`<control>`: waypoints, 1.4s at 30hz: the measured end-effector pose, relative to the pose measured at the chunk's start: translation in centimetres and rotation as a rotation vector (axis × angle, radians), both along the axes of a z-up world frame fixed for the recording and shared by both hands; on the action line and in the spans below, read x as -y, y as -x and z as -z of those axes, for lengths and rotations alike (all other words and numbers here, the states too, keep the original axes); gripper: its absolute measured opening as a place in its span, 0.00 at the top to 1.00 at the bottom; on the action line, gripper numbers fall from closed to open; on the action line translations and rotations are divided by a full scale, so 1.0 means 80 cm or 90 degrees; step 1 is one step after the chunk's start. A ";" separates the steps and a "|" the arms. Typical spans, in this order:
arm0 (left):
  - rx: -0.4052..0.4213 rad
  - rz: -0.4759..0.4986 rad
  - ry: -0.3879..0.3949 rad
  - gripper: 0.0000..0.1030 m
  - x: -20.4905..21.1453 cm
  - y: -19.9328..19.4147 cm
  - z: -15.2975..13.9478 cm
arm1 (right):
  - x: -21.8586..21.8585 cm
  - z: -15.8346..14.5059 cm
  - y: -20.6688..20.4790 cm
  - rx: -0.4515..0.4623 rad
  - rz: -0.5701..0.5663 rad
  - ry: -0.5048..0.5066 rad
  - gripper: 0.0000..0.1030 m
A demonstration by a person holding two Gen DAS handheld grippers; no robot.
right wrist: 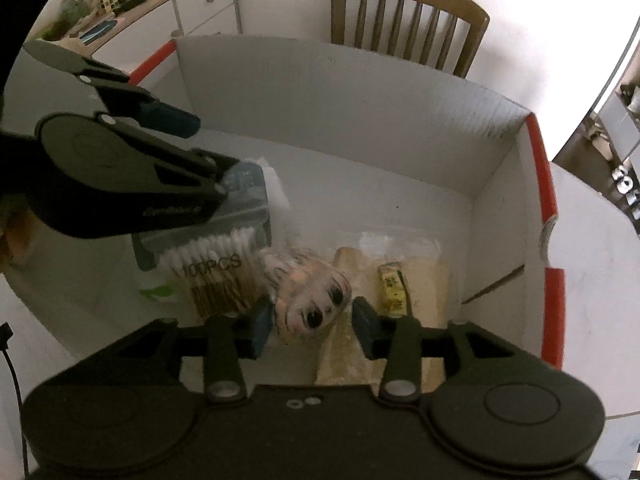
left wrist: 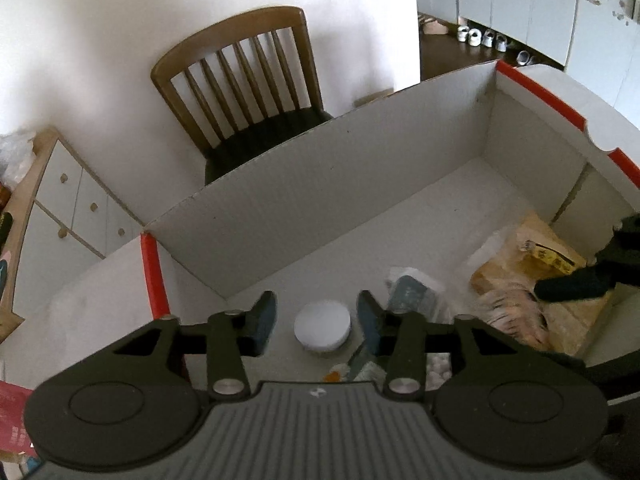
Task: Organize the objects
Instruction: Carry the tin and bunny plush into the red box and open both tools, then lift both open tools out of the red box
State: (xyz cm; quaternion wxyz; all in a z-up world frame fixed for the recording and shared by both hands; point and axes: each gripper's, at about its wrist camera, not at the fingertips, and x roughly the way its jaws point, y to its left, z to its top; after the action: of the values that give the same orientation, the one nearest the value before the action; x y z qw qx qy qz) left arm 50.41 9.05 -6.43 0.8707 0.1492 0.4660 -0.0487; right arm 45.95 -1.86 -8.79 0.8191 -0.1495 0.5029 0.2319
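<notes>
I am working both grippers inside the white cardboard box (left wrist: pixel 340 184), the one with red-edged flaps, where the objects are being collected.

The left gripper (left wrist: pixel 317 322) is hanging with its jaws apart and holding nothing. The round white container (left wrist: pixel 322 325) is lying on the box floor directly between and below them.

The right gripper (right wrist: pixel 313 322) is also standing with its jaws apart. The doll head (right wrist: pixel 310 294) is sitting between them, but I am not able to tell whether either pad is touching it.

Procedure, as I am judging it:
1. If releasing, I am lifting each gripper straight up so no pad drags its item.
2. I am keeping the two grippers well apart; they are crowding one box.
3. I am avoiding the loose plastic wrapping, which may snag.

Count of contents visible:
- Round white container: one.
- Doll head: one.
- Pack of cotton swabs (right wrist: pixel 216 272) marked 100PCS: one.
- Grey-blue packet (right wrist: pixel 244 188): one.
- Tan bag (right wrist: pixel 424 280) with a yellow label: one.

Behind the box, one wooden chair (left wrist: pixel 244 84) is standing.
</notes>
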 end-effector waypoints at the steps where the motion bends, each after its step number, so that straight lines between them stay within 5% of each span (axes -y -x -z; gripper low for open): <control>1: 0.007 -0.001 -0.003 0.37 0.000 0.002 -0.002 | 0.002 -0.002 0.001 0.003 0.003 0.000 0.48; 3: 0.017 -0.003 0.004 0.32 -0.003 0.005 -0.007 | 0.007 -0.008 0.002 0.006 0.008 -0.009 0.42; 17: 0.056 -0.019 0.054 0.32 -0.010 0.054 -0.059 | 0.032 -0.074 0.028 0.038 0.007 -0.057 0.41; 42: 0.134 0.013 0.133 0.32 0.021 0.220 -0.143 | 0.083 -0.161 0.153 0.112 0.018 -0.130 0.41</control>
State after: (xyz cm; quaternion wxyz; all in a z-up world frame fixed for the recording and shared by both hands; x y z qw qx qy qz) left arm 32.82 7.39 4.97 0.9251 0.0669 0.3630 -0.0895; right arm 33.69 -8.51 4.08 0.8742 -0.0777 0.4052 0.2561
